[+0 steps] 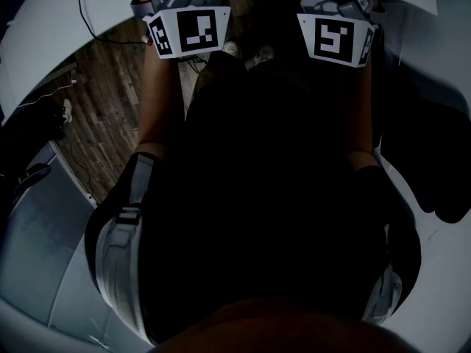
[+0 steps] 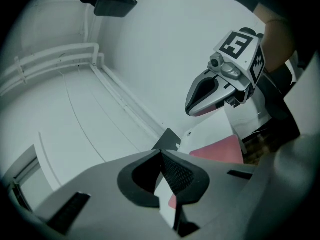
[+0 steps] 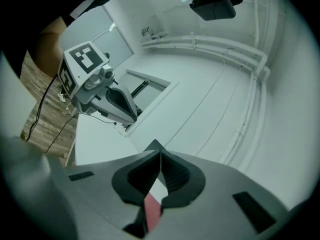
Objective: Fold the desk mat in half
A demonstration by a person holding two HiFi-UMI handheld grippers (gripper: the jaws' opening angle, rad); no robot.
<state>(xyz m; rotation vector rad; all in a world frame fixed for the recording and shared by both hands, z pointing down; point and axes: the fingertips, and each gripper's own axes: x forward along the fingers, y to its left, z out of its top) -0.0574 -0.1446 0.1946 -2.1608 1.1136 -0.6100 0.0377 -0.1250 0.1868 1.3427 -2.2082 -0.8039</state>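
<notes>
A bare, lab-like test room: white walls (image 2: 165, 44) with surface-run conduit pipes (image 3: 220, 43), wood-plank floor (image 1: 110, 87) trailing loose cables (image 1: 87, 22), white worktop (image 3: 97, 139).

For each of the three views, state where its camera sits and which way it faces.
Head view: on the person's head, facing steeply down over the wood floor; both forearms show.
Left gripper view: rides the left gripper, facing along its fingers, shut on the desk mat.
Right gripper view: likewise on the right gripper.
Shared: each gripper view shows the other gripper.
</notes>
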